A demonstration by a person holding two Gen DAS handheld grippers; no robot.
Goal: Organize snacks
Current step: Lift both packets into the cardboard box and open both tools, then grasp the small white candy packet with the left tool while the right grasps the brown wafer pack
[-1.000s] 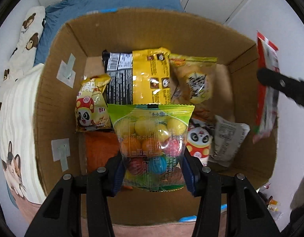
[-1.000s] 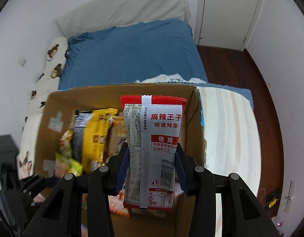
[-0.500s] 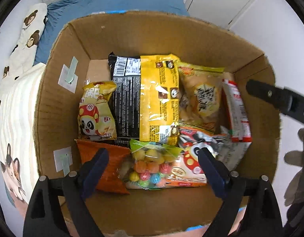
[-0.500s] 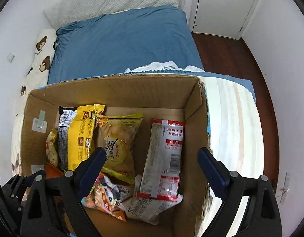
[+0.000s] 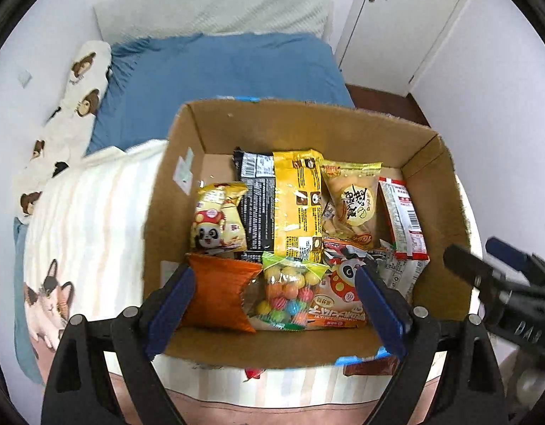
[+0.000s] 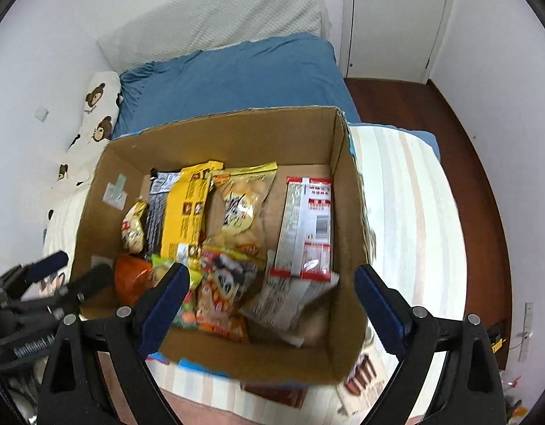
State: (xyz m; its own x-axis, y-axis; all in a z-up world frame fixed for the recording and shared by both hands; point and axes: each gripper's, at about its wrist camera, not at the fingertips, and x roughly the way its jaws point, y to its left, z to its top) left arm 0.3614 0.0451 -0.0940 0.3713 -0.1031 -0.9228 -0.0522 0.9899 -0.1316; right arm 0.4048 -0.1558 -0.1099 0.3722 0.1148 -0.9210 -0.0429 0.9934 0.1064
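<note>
both grippers now sit higher and farther back from the cardboard box (image 5: 446, 163) than half a second ago, and both bags they carried a second ago lie inside it. on the far left a striped blanket with a dog print (image 5: 78, 233) covers the bed, with the blue sheet (image 5: 219, 71) behind. the left gripper (image 5: 272, 304) hovers over the box's near wall, its jaws spread wide and holding nothing. inside the box, from the left: a yellow panda bag (image 5: 219, 219), an orange bag (image 5: 219, 294) in front of it, a black pack (image 5: 254, 205), a long yellow pack (image 5: 299, 202), and the candy ball bag (image 5: 285, 294) lying flat at the front between the orange bag and a red panda packet (image 5: 339, 294). next comes a pale rice cracker bag (image 5: 354, 202), then the red-and-white spicy strip pack (image 6: 308, 226) lying near the right wall, its lower end over a white wrapper (image 6: 286, 301). the right gripper (image 6: 269, 304) hangs above the box's near right corner, jaws wide apart and holding nothing.
</note>
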